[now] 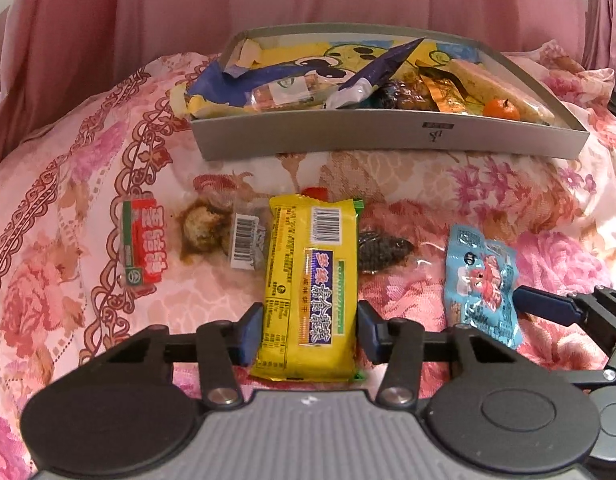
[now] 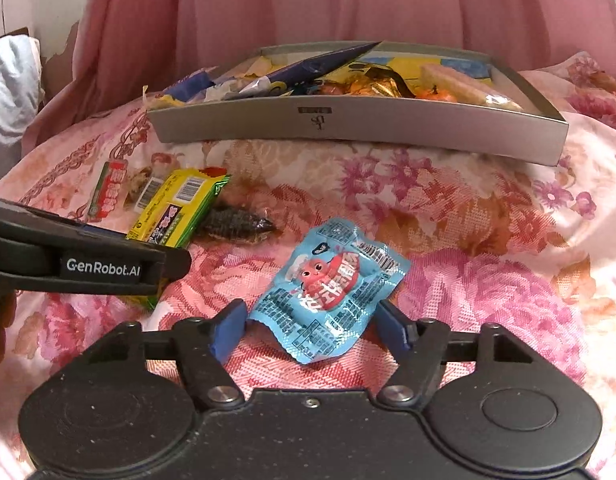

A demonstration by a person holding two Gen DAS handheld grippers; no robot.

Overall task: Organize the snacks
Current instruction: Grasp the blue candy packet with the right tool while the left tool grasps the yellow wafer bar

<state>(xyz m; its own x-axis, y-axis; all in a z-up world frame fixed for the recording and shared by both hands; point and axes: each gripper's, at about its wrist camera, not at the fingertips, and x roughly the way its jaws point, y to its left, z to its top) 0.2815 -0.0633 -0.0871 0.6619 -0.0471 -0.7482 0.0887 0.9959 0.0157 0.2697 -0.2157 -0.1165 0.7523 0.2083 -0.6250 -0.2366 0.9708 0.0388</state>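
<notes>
Left wrist view: the left hand-held gripper stands apart astride the long yellow foil snack packet, in front of the shallow grey cardboard box on the floral bedspread.

Right wrist view: the right hand-held gripper stands apart around the light-blue plastic snack pouch, also in front of the box.

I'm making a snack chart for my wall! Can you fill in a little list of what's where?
Surface: floral bedspread
Box: grey tray, already holding snacks
Left gripper: jaws open around yellow packet
Right gripper: jaws open around blue packet
Still loose: red packet, dark snack
</notes>
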